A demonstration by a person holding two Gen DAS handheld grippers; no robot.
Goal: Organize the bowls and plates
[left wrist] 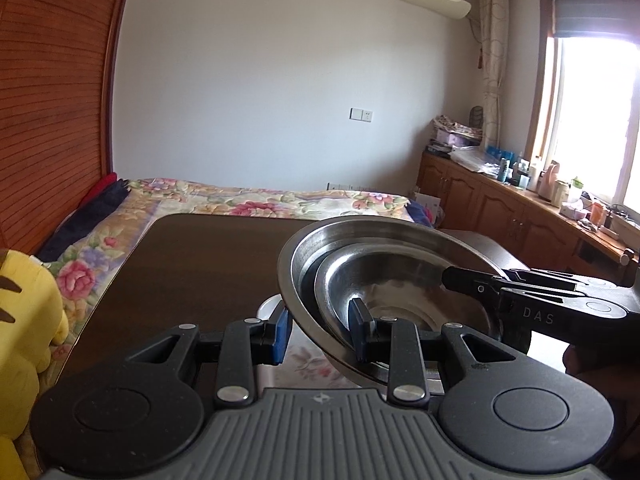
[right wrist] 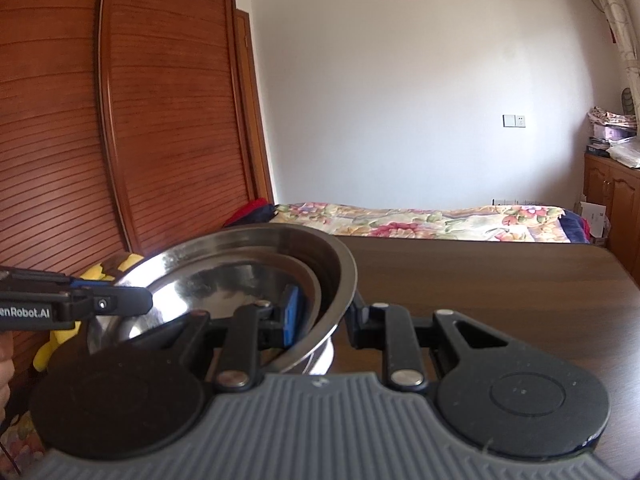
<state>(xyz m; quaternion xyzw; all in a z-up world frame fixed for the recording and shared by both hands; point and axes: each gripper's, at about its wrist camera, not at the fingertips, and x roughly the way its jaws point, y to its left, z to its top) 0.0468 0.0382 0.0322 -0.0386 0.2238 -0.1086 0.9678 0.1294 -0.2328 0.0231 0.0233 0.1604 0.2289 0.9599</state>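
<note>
Steel bowl — smaller bowl nested inside — both grippers' jaws pinching its rim.

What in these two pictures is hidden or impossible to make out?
- Left wrist view: the white thing under the steel bowls is mostly covered by them and by the left gripper.
- Right wrist view: the bowls' underside is hidden behind the right gripper.
- Left wrist view: items on the window counter are too small and washed out by glare.
</note>
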